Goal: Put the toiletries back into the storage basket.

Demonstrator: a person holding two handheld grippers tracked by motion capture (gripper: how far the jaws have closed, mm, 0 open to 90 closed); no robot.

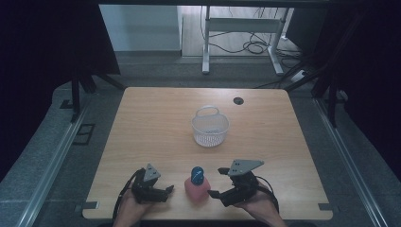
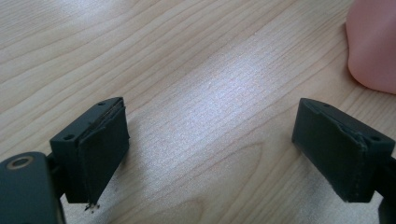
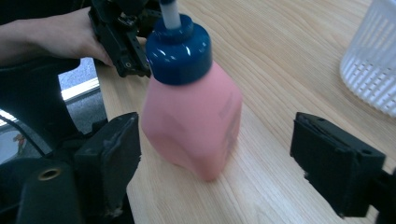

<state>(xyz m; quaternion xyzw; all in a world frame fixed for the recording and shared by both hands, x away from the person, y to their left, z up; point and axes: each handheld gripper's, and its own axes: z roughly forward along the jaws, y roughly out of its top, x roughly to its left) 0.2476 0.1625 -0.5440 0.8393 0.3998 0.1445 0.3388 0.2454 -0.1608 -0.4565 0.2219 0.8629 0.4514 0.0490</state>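
At the left, the left gripper (image 1: 166,191) rests low on the light wooden table (image 1: 156,123), its jaws spread wide with nothing between them but bare wood. Just beside it to the right stands the pink plastic bottle with a dark blue cap (image 1: 196,185), upright near the table's front edge. The right gripper (image 1: 215,181) frames the bottle in the right gripper view, jaws partly open on either side, pads not yet pressing. Farther back, the white mesh plastic basket (image 1: 210,126) sits empty. By my judgement the work is at its start: 0 items moved, grasp and carry remaining.
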